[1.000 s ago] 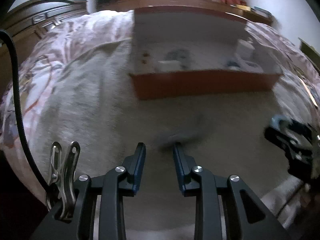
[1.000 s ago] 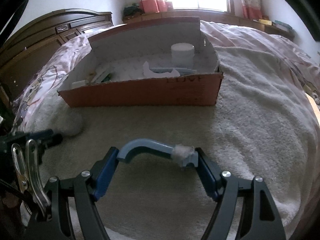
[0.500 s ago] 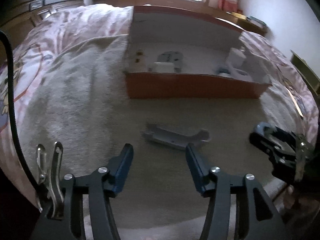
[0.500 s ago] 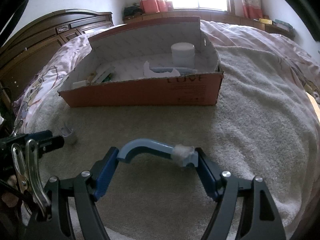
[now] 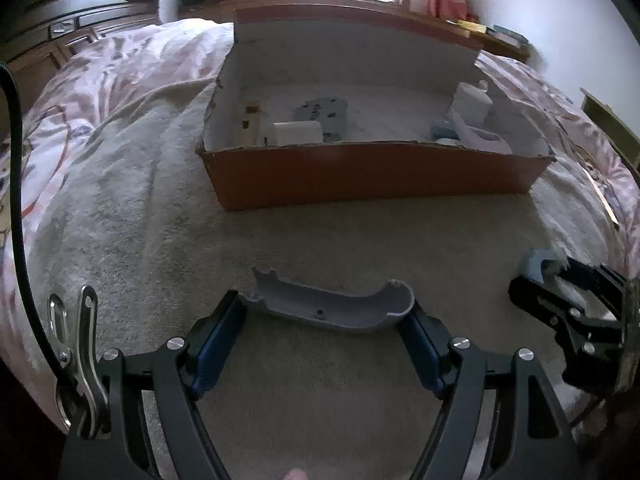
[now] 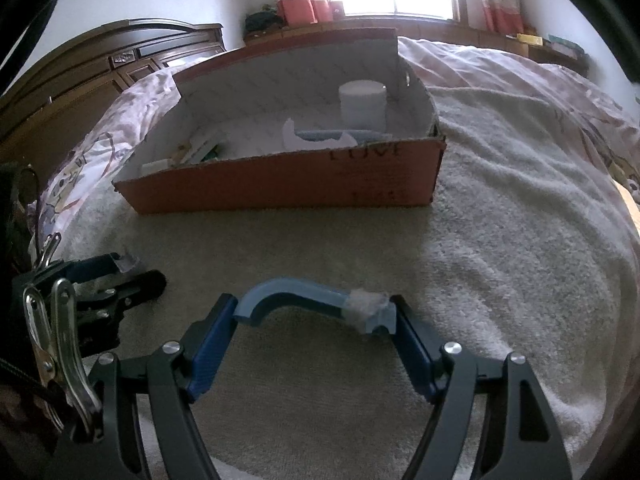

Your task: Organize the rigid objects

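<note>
A grey curved plastic shell (image 5: 332,312) lies on the beige towel, right between the fingertips of my left gripper (image 5: 325,306). Its jaws are opening and stand wide; the pads flank the shell's two ends without squeezing it. My right gripper (image 6: 314,306) is shut on a blue curved plastic piece (image 6: 296,290), held crosswise just above the towel, with a white wad at its right end. An orange cardboard box (image 5: 376,180) stands farther back on the bed. Each gripper shows at the edge of the other's view, the right gripper (image 5: 560,300) and the left gripper (image 6: 120,276).
The box (image 6: 288,188) holds a white jar (image 6: 362,100), a grey plate (image 5: 322,114), a white block (image 5: 298,133) and other small parts. A pink quilt (image 5: 132,60) covers the bed around the towel. A dark wooden headboard (image 6: 120,64) stands at the left.
My left gripper's jaws have spread wide and it has come forward, so the grey shell now lies between its fingertips. The right gripper and its blue piece have not moved.
</note>
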`<state>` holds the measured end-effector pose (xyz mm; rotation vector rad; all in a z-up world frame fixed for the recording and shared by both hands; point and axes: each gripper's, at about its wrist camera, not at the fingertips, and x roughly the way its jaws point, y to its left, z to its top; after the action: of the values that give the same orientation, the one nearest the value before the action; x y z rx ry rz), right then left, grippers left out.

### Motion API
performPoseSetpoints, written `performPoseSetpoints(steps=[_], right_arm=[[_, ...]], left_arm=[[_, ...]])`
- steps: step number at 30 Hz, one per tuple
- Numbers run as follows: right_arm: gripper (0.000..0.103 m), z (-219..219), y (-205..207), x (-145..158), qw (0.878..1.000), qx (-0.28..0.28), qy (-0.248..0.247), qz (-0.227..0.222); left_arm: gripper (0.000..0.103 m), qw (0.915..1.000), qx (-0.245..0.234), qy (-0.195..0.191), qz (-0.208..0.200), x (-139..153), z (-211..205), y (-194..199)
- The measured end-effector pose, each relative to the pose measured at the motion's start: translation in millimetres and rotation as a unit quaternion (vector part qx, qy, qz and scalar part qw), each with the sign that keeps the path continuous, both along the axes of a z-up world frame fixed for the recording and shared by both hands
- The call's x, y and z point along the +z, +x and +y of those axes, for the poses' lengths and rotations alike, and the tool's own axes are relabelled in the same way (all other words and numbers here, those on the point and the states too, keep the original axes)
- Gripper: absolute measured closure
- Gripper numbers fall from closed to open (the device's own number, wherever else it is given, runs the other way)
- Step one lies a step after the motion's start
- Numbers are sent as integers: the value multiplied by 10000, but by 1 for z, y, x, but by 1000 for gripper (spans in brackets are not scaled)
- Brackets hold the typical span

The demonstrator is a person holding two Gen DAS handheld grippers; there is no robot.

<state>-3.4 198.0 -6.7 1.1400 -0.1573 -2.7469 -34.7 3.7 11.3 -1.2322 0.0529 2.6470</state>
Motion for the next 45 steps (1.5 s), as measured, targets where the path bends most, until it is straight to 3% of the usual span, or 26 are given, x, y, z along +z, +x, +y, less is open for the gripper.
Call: performPoseSetpoints(steps=[4,15,22,35,45], right_arm=[[24,0,0,0,10000,6,4,7],[24,0,0,0,10000,7,-13,8],[24,-1,-2,14,9999,54,3,133],[24,0,-27,50,9987,155,31,481],[24,7,-62,69,9975,85,103,699]], left_arm=[[29,9999,20,-87,89,1,3,1],[29,9997,0,148,181,11,0,7],[29,9993,32,166,348,29,4,3],[29,9980,40,189,603,64,12,-36],[29,9974,51,96,719,74,26,-74]])
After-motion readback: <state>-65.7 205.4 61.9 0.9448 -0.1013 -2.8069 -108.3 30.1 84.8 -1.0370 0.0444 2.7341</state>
